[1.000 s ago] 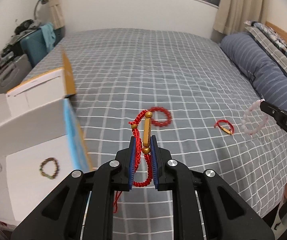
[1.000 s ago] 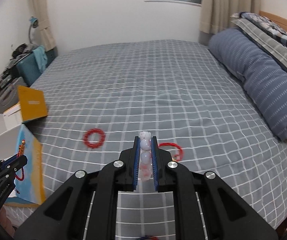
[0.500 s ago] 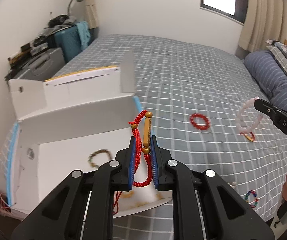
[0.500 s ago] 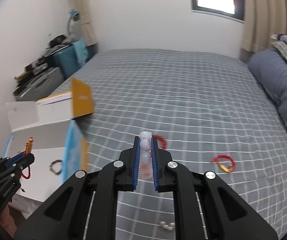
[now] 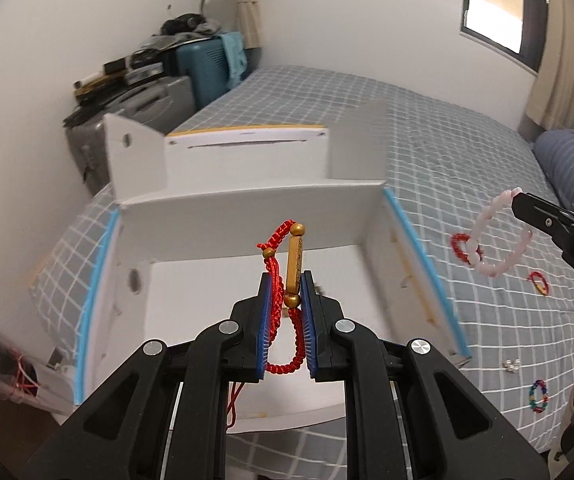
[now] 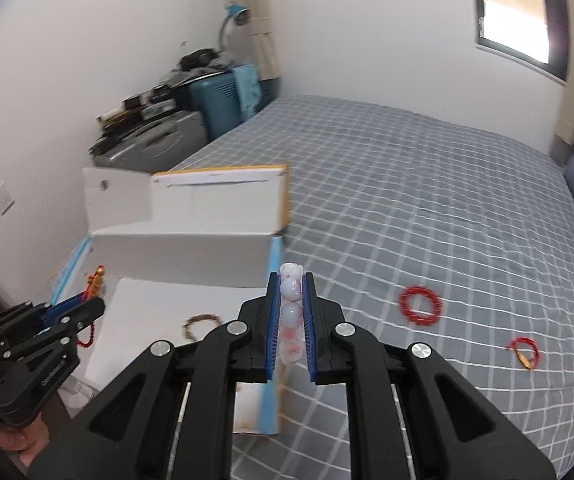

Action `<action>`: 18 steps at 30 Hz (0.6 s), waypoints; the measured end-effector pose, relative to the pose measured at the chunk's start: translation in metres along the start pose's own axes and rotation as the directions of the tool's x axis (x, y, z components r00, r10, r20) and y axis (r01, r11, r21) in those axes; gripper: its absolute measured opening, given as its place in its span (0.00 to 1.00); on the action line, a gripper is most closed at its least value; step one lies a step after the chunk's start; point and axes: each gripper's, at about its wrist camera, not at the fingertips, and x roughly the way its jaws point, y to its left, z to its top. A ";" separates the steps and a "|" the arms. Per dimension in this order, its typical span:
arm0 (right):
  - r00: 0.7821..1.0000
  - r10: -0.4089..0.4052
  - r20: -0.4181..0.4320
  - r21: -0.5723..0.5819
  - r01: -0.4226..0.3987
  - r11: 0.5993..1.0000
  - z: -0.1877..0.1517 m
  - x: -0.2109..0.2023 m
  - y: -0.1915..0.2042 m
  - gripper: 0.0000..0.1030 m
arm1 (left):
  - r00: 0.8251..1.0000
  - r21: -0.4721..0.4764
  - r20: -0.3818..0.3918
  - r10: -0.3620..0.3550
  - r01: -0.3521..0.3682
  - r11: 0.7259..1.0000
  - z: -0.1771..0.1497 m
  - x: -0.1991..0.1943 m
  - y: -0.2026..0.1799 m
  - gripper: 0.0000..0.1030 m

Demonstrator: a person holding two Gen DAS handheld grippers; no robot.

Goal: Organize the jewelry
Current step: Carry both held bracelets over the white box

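Note:
My left gripper [image 5: 285, 280] is shut on a red cord bracelet with a gold bar [image 5: 294, 266] and holds it above the open white box [image 5: 247, 216]. It also shows in the right wrist view [image 6: 87, 304]. My right gripper [image 6: 290, 280] is shut on a pale pink bead bracelet [image 6: 290, 292], just right of the box's blue-edged wall [image 6: 273, 360]. The pink bracelet hangs from it in the left wrist view [image 5: 499, 240]. A brown bead bracelet [image 6: 201, 326] lies inside the box.
On the grey checked bedspread [image 6: 427, 208] lie a red bead bracelet [image 6: 421, 304], a red cord with gold piece [image 6: 525, 352], a multicoloured bead ring [image 5: 539, 396] and small silver pieces [image 5: 511, 366]. Suitcases [image 5: 147, 100] stand by the wall.
Both grippers have swung left toward the box. The left one with the red cord bracelet now hangs over the box's inside; the right one with the pink bracelet is at the box's right wall.

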 end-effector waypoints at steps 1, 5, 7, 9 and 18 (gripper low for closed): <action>1.000 0.009 -0.003 -0.010 -0.009 1.000 0.000 0.002 0.008 0.10 | 1.000 0.000 -0.003 0.010 -0.010 1.000 -0.002 0.001 0.004 0.13; 0.999 0.039 -0.023 -0.034 -0.039 0.999 -0.004 0.012 0.033 0.10 | 0.999 -0.021 -0.022 0.028 -0.029 0.999 -0.007 0.006 0.021 0.13; 0.998 0.048 -0.034 -0.045 -0.050 0.998 -0.007 0.018 0.045 0.10 | 0.999 -0.035 -0.038 0.023 -0.025 0.999 -0.010 0.011 0.030 0.13; 0.997 0.053 -0.047 -0.050 -0.055 0.997 -0.011 0.026 0.055 0.10 | 0.998 -0.049 -0.056 0.011 -0.013 0.999 -0.013 0.016 0.037 0.13; 0.989 0.049 -0.141 -0.042 -0.055 0.998 -0.028 0.070 0.074 0.10 | 0.990 -0.083 -0.139 0.021 -0.033 0.996 -0.029 0.053 0.059 0.13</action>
